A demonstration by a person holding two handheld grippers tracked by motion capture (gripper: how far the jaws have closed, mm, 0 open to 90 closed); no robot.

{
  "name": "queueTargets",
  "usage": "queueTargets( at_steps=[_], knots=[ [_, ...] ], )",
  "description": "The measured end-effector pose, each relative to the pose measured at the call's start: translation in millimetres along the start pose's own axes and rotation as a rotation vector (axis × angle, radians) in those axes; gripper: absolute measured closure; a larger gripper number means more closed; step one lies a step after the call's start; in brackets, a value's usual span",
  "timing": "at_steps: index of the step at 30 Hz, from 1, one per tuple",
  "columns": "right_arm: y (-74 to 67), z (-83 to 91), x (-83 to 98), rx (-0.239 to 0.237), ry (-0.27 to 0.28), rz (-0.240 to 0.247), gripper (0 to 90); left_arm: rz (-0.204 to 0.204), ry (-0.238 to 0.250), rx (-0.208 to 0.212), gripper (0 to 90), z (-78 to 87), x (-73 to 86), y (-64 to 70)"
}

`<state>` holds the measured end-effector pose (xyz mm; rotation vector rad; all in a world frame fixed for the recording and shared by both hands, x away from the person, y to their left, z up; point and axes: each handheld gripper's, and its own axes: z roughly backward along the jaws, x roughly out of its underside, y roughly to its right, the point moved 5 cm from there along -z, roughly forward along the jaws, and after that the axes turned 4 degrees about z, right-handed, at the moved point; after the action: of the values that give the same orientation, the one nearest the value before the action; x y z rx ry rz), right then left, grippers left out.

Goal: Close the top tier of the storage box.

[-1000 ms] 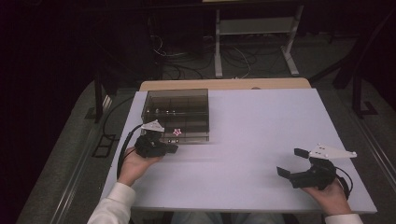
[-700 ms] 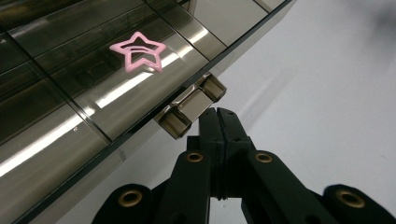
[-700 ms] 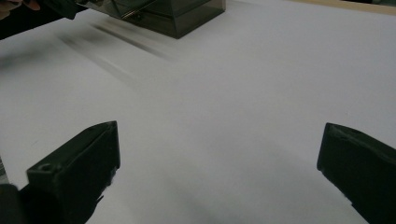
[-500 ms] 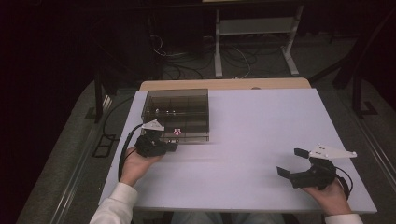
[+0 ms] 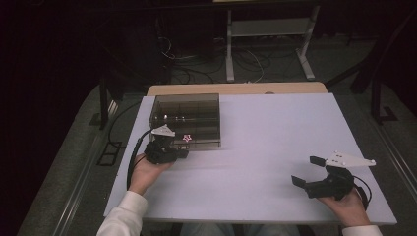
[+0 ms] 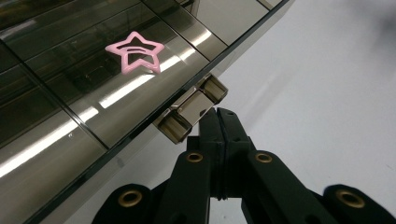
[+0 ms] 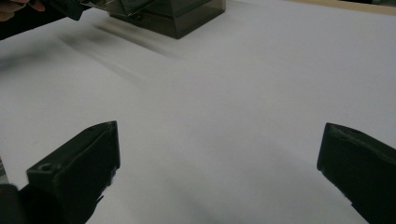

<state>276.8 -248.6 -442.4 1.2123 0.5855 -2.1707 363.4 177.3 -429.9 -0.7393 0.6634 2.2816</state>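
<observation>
A smoky see-through box (image 5: pixel 187 115) with a divided inside stands at the table's back left. Its lid (image 6: pixel 70 107) bears a pink star (image 6: pixel 134 58), seen at the box's front edge (image 5: pixel 187 138) from above. My left gripper (image 5: pixel 182 153) is at that front edge with its jaws pressed together; its tips (image 6: pixel 219 116) meet the box's clasp (image 6: pixel 191 109) from below, and nothing shows between them. My right gripper (image 5: pixel 307 171) rests at the table's near right, jaws wide apart and empty (image 7: pixel 219 154), pointing across the bare top toward the box (image 7: pixel 177 14).
The white table top (image 5: pixel 275 147) stretches between the two hands. A wooden board edge (image 5: pixel 236 88) lies behind the table. Beyond it are a white stand (image 5: pixel 268 29) and cables on the dark floor.
</observation>
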Motion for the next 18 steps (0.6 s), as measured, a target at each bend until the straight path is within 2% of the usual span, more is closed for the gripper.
queueTargets(
  at_steps=[6, 18],
  knots=[
    [-0.2, -0.2, 0.1, -0.001, -0.002, 0.000, 0.0, -0.001, -0.003, -0.003, 89.3, -1.2, -2.6, -1.3],
    [0.0, -0.7, 0.2, 0.000, -0.003, 0.001, 0.0, 0.022, 0.012, -0.014, 89.3, 0.6, -7.6, -9.3]
  ],
)
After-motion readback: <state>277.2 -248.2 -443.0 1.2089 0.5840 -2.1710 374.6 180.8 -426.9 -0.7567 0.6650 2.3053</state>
